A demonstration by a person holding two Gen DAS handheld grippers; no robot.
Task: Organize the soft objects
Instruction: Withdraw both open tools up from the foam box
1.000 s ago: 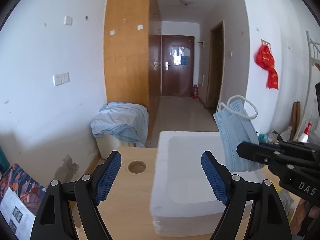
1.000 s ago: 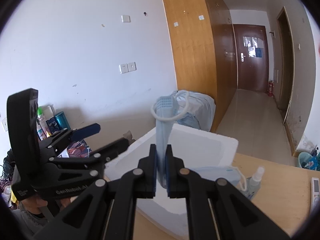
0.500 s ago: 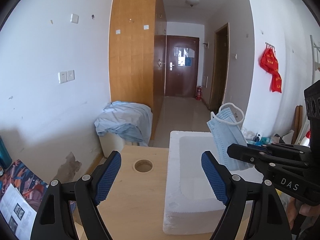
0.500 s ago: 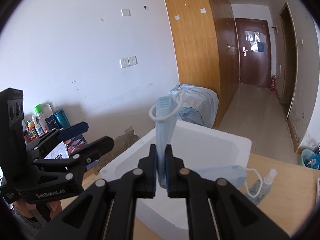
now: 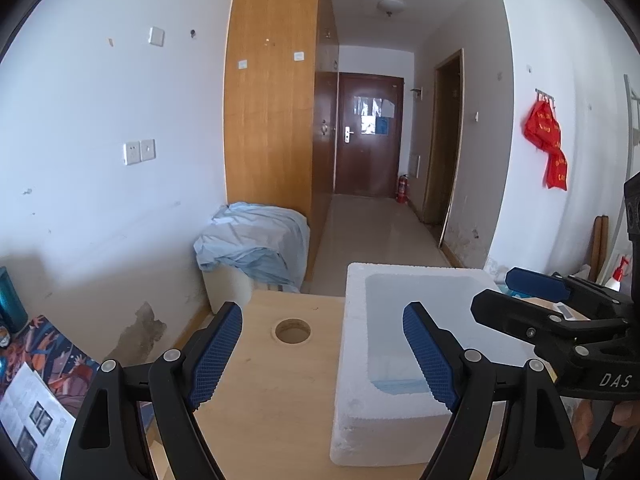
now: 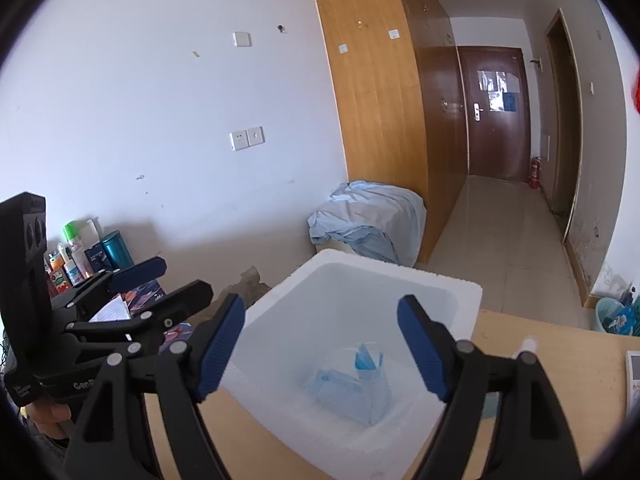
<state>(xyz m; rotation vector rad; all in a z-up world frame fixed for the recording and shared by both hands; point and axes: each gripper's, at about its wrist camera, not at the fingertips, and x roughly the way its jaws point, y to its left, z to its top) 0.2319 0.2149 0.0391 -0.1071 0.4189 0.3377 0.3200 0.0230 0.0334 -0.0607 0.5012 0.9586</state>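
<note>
Dropped since a moment ago: blue mask (image 6: pixel 352 384) out of right gripper (image 6: pixel 320 344), now spread
Lies in foam box (image 6: pixel 460 292) atop another; left gripper (image 5: pixel 322 354) spread too, holding nothing; further soft items not visible

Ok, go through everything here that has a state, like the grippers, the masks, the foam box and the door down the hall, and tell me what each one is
Left gripper: open, empty, above the table.
Right gripper: open, empty, over the box.
Blue face masks: lying loose inside the box, one crumpled on top.
White foam box: lidless, upright on the table.
Hallway door: closed.
Blue sheet: draped over a bin.
</note>
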